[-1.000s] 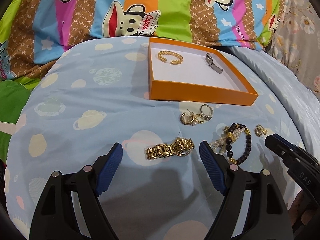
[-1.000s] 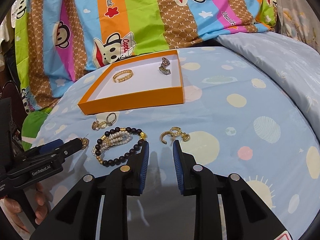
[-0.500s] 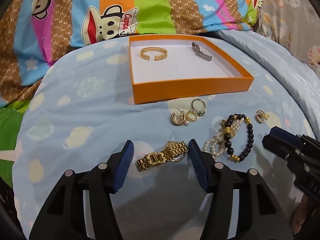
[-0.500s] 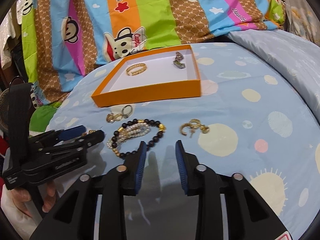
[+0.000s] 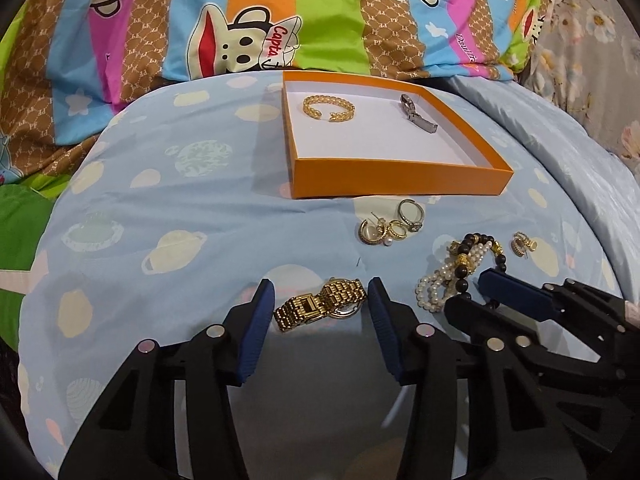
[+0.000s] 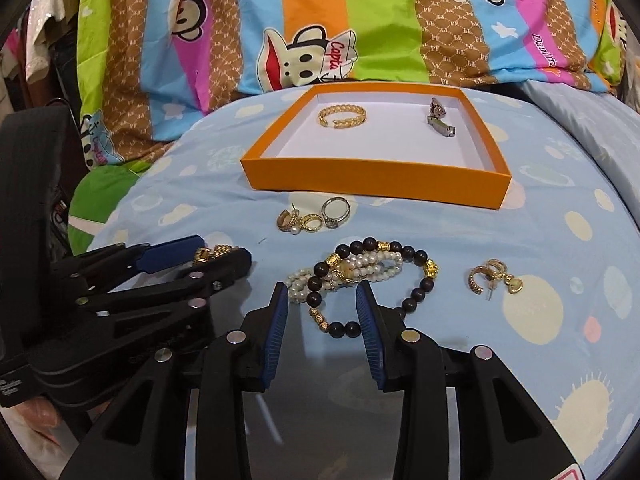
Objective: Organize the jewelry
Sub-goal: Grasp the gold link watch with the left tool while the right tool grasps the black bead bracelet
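The left tongs (image 5: 320,306) sit low in the centre of the left wrist view, pointing down at the bed (image 5: 192,208) with its pale blue planet-print sheet. Their jaws have just been closing, and a gold watch (image 5: 320,307) lies between the blue pads (image 5: 258,324); I cannot tell whether the pads touch it yet, though a sliver of gap shows on each side.

The right tongs (image 6: 322,312) are part open in the lower centre of the right wrist view, straddling the near loop of a dark bead bracelet (image 6: 368,276) tangled with a pearl bracelet (image 6: 360,270). The pads do not press on the beads.

Toward the top of both views stands an orange box (image 5: 400,182) with a white floor. Inside it lie a gold cuff bracelet (image 5: 329,108) at the left and a silver clasp piece (image 5: 418,118) at the right, well apart. Just in front of the box rests a small cluster of gold earrings and a ring (image 5: 394,226). Another pair of gold earrings (image 6: 494,280) lies at the right of the beads. A striped cartoon monkey quilt (image 6: 320,20) fills the background.
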Demonstrator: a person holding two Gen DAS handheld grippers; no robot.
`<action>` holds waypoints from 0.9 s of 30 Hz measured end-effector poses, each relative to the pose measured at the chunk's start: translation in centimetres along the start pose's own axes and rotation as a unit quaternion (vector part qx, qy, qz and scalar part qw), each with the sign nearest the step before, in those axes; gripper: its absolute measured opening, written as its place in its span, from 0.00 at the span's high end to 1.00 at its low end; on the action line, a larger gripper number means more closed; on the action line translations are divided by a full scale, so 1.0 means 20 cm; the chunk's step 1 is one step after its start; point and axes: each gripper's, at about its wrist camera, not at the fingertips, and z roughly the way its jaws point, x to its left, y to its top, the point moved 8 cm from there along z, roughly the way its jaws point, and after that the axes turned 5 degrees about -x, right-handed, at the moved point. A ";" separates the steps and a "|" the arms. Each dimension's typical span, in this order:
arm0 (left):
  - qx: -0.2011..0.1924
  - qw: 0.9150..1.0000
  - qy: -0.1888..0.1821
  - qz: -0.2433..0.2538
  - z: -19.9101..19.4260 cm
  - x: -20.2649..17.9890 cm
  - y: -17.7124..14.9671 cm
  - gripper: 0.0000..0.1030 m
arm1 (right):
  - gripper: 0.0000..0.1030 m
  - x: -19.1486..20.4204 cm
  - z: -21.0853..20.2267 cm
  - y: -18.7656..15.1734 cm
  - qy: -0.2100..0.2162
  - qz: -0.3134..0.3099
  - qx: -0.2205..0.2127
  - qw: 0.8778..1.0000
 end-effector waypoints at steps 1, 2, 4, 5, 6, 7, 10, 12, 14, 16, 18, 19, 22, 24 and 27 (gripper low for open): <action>-0.001 1.000 -0.001 -0.001 0.00 0.00 0.00 0.55 | 0.71 0.00 0.00 0.00 0.001 0.002 0.002 1.000; -0.001 1.000 -0.001 0.000 0.00 0.00 0.00 0.55 | 0.79 -0.01 0.01 -0.01 0.000 0.002 0.003 1.000; -0.002 1.000 -0.002 0.000 -0.01 0.00 0.00 0.54 | 0.90 -0.01 0.01 -0.01 0.003 0.003 0.005 1.000; -0.002 1.000 -0.003 0.000 -0.01 0.00 0.00 0.54 | 0.93 -0.01 0.01 -0.01 0.002 0.003 0.006 1.000; -0.002 1.000 -0.004 0.000 -0.01 0.00 0.00 0.54 | 0.93 -0.02 0.00 -0.01 0.001 0.005 0.004 1.000; -0.002 1.000 -0.005 0.000 -0.01 0.00 0.00 0.54 | 0.93 -0.02 -0.01 -0.01 0.002 0.008 0.000 1.000; -0.002 1.000 -0.010 0.000 -0.02 0.00 -0.01 0.54 | 0.93 -0.05 -0.04 -0.01 -0.003 0.012 -0.013 1.000; -0.003 1.000 -0.011 0.003 -0.03 0.00 -0.01 0.53 | 0.93 -0.07 -0.07 -0.01 -0.010 0.015 -0.021 1.000; -0.005 1.000 -0.013 0.010 -0.04 0.01 -0.01 0.52 | 0.93 -0.10 -0.10 -0.01 -0.015 0.022 -0.027 0.999; -0.005 1.000 -0.011 0.022 -0.05 0.01 -0.01 0.52 | 0.93 -0.14 -0.13 -0.02 -0.019 0.031 -0.029 0.999; -0.006 0.999 -0.010 0.036 -0.04 0.01 0.00 0.51 | 0.93 -0.17 -0.15 -0.03 -0.023 0.038 -0.031 0.999; -0.005 0.999 -0.012 0.047 -0.03 0.00 0.00 0.47 | 0.93 -0.18 -0.16 -0.03 -0.024 0.042 -0.032 0.998; -0.013 0.998 -0.014 0.066 -0.03 0.00 0.03 0.42 | 0.93 -0.21 -0.20 -0.03 -0.025 0.052 -0.044 0.997; -0.010 0.997 -0.024 0.071 -0.01 0.00 0.04 0.41 | 0.93 -0.22 -0.24 -0.01 -0.024 0.060 -0.056 0.996; 0.014 0.996 -0.042 0.082 0.03 -0.03 0.02 0.41 | 0.93 -0.22 -0.28 0.02 -0.024 0.061 -0.065 0.996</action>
